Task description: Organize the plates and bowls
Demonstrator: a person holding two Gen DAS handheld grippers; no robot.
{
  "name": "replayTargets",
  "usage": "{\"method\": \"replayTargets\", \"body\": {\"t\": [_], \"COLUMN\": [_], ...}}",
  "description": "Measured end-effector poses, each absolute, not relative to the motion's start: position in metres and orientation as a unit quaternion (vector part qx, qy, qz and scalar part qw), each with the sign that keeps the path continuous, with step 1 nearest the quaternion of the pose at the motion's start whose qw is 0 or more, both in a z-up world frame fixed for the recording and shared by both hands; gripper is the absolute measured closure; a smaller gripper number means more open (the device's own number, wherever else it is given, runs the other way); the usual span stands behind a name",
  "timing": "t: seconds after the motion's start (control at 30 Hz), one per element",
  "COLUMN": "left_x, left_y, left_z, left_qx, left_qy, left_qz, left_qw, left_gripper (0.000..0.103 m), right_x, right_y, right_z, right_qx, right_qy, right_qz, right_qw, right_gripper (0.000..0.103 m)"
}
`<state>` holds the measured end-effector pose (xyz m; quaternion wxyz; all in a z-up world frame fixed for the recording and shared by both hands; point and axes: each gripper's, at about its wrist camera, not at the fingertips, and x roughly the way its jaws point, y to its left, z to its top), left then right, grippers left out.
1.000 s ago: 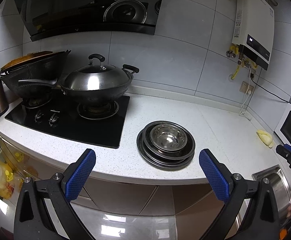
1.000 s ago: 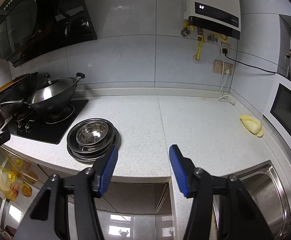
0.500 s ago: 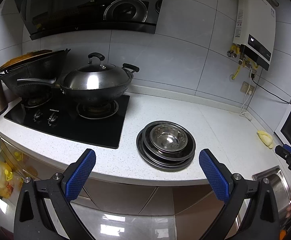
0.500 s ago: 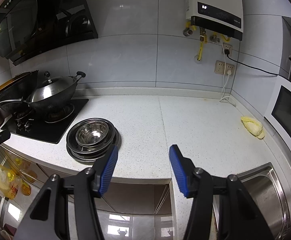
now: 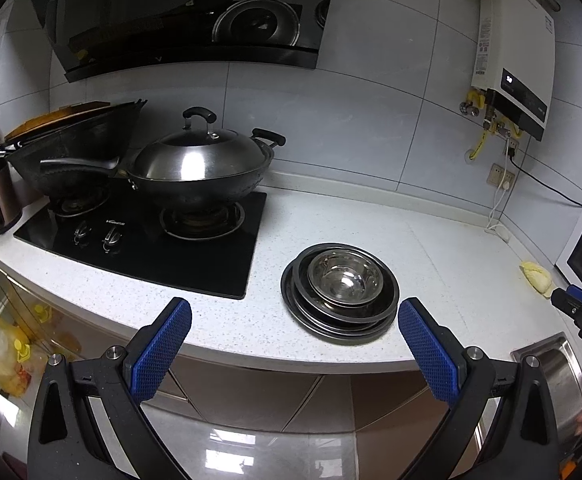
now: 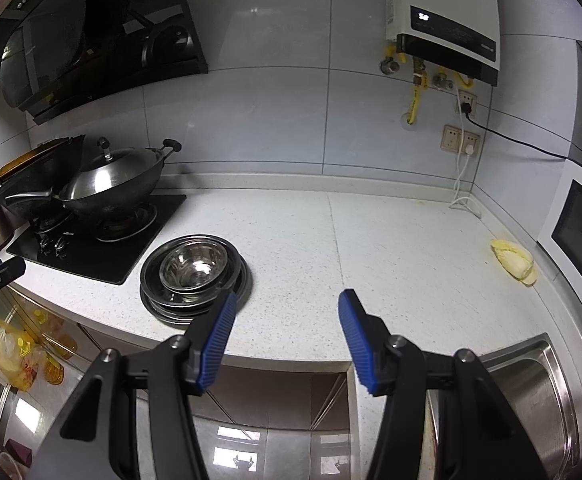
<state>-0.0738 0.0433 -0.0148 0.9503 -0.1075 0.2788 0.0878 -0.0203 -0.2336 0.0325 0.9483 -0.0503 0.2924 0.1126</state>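
A stack of steel plates (image 5: 333, 320) with a steel bowl (image 5: 345, 278) nested on top sits on the white counter near its front edge, right of the hob. It also shows in the right wrist view (image 6: 195, 280). My left gripper (image 5: 293, 344) is open wide and empty, held off the counter's front edge in front of the stack. My right gripper (image 6: 287, 328) is open and empty, off the front edge, just right of the stack. Each gripper's tip shows at the edge of the other's view.
A black hob (image 5: 143, 236) holds a lidded wok (image 5: 199, 168) and a second pan (image 5: 71, 152) at left. A yellow cloth (image 6: 515, 260) lies by the microwave (image 6: 579, 240) at right. A steel sink (image 6: 531, 396) is at the front right. Cabinets lie below the counter.
Both views have shifted slightly; the grippers have drifted a little relative to the counter. Both stay open and empty. The stack has not moved.
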Motion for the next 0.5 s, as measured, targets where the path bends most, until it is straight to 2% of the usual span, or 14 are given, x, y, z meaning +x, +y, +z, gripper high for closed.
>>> {"method": "replayTargets", "body": {"t": [0.5], "left_x": [-0.0752], "left_y": [0.0421], "left_z": [-0.0163], "left_qx": [-0.105], "left_qy": [0.278], "left_qz": [0.095], "left_qw": [0.950], "left_gripper": [0.002], "right_x": [-0.0187], "right_y": [-0.2293], "right_z": [0.0297], "right_qx": [-0.052], "right_qy": [0.296], "right_qz": [0.114], "right_qw": [0.947], "right_gripper": [0.051]}}
